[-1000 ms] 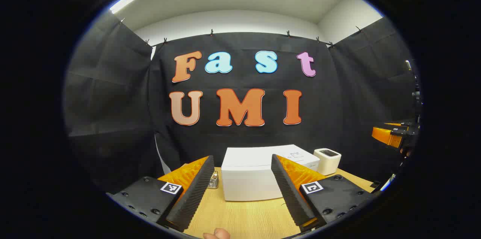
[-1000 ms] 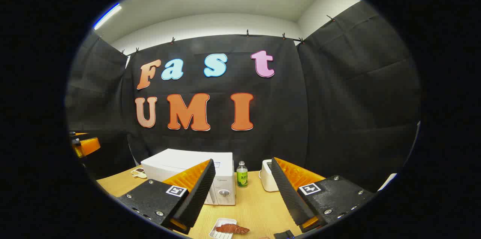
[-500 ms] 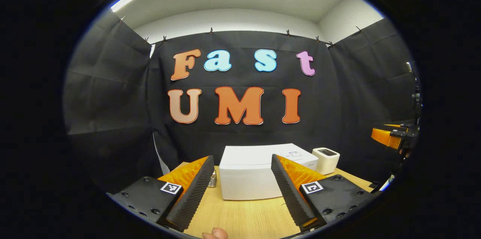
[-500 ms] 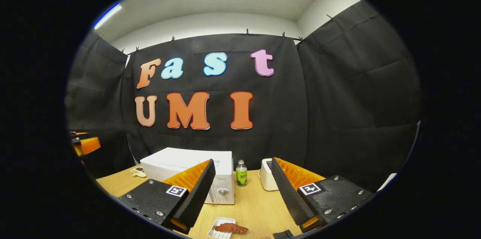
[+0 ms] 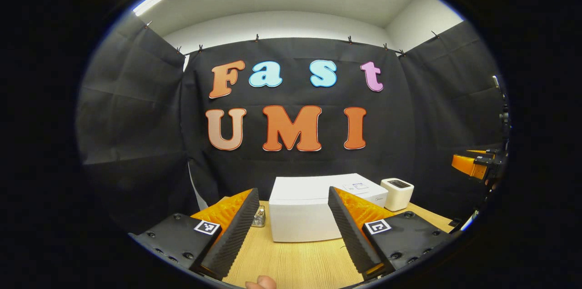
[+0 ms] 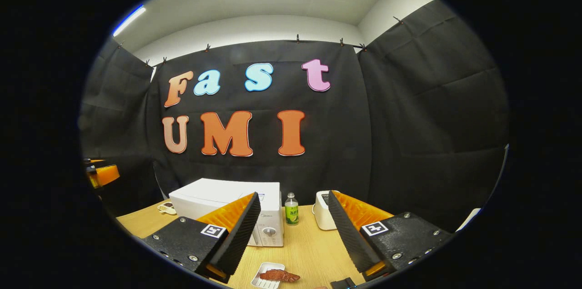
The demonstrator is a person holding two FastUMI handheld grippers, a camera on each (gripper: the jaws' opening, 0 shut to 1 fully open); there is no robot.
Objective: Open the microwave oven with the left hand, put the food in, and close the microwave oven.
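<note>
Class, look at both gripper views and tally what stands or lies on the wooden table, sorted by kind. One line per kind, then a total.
Microwave oven: 1
Toaster: 1
Green-labelled bottle: 1
White tray of food: 1
Small glass jar: 1
Small flat item lying left of the microwave oven, too small to name: 1
Total: 6

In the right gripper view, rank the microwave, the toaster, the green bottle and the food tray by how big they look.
1. microwave, clearly largest.
2. toaster, partly hidden behind a finger.
3. and 4. food tray and green bottle: these look similar, and the tray is nearer the camera and cut off, so I won't rank them.
</note>
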